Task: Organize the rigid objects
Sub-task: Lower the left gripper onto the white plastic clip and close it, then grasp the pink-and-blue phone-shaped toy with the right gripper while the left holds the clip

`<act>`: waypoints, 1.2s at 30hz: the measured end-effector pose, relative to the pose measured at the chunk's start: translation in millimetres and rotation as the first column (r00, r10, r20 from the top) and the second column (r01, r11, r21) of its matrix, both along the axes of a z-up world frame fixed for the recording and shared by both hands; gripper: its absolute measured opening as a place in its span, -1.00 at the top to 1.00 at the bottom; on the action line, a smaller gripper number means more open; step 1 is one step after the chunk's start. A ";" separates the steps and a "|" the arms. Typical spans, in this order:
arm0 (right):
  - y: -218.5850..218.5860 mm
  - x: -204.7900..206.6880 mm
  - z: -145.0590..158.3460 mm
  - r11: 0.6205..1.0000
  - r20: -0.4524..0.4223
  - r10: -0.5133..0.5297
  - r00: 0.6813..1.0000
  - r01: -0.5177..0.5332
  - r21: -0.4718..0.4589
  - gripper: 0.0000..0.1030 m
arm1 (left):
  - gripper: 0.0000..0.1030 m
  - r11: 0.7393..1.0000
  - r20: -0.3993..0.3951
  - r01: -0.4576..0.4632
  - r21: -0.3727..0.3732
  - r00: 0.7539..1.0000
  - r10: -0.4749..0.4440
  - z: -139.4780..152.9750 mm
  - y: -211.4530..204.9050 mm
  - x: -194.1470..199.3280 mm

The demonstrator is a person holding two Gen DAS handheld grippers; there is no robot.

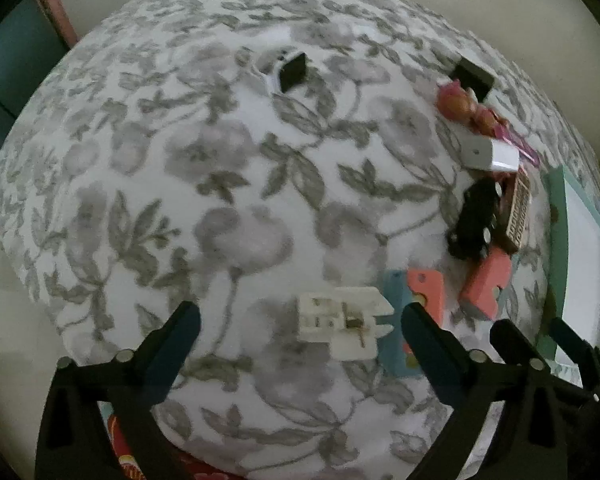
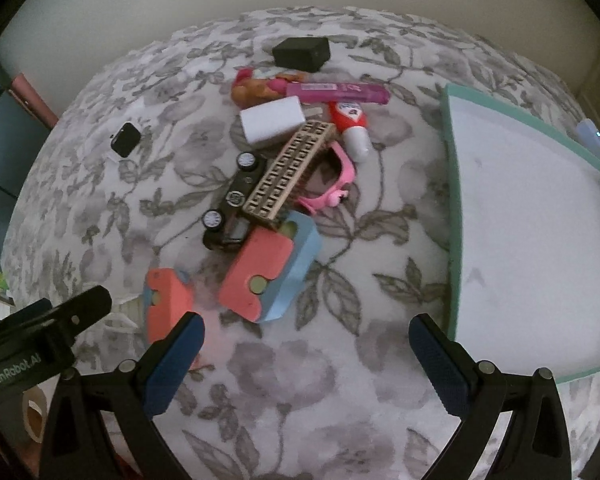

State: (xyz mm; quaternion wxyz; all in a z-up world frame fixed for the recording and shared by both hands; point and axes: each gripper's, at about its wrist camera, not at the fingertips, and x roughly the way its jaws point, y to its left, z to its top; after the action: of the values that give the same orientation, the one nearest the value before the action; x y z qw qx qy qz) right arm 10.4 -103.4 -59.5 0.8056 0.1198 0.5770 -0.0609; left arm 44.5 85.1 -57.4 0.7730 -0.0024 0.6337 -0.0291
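light: dim, soft, even indoor | shadows: faint, only close under the toy pile (image 2: 276, 184) | glare: none | blur: slight softness overall, left view blurrier | distortion: strong fisheye bulge, black vignette in corners | colour: muted, greyish

grey floral white cloth (image 2: 300, 380), teal-rimmed white tray (image 2: 540, 220), coral and blue blocks (image 2: 268, 276), black toy car (image 2: 232, 200), pink sunglasses (image 2: 336, 184), beige fretwork comb (image 2: 292, 172)
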 end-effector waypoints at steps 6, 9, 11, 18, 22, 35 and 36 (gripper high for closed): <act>-1.1 -0.9 0.9 1.000 -0.006 0.006 1.000 -0.006 -0.009 -1.00 | -0.54 1.000 -0.039 0.023 -0.011 0.999 -0.024 -9.0 -8.9 4.4; -0.2 -2.2 3.3 1.000 0.001 0.016 1.000 -0.016 -0.014 -1.00 | -0.38 0.999 -0.048 0.026 -0.023 0.998 -0.027 -12.3 -11.0 6.7; 1.3 -2.0 3.8 1.000 0.003 0.021 1.000 -0.021 -0.016 -1.00 | -0.23 0.999 -0.044 0.027 -0.041 0.999 -0.029 -12.1 -9.5 6.8; 5.0 -1.3 4.2 0.999 0.009 0.036 0.999 -0.035 -0.014 -1.00 | -0.03 0.995 -0.027 0.017 -0.101 0.999 -0.020 -5.5 -2.5 3.1; 12.1 -1.7 6.4 0.998 0.023 0.056 0.998 -0.056 0.007 -1.00 | -0.03 0.997 0.006 -0.041 -0.070 0.999 0.041 1.9 14.6 4.5; 62.5 8.3 11.9 0.977 0.061 0.184 0.981 -0.189 0.102 -0.83 | -0.03 0.981 0.057 -0.194 -0.029 0.979 0.196 8.7 64.2 6.7; 64.4 7.4 11.6 0.976 0.059 0.188 0.980 -0.194 0.104 -0.76 | -0.03 0.979 0.056 -0.201 -0.030 0.978 0.202 8.1 65.0 6.2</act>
State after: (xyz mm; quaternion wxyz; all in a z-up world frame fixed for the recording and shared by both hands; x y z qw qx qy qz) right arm 17.8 -39.0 -47.9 0.8138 0.1091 0.5685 0.0513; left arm 50.7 150.1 -49.3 0.7903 -0.0749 0.6067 0.0418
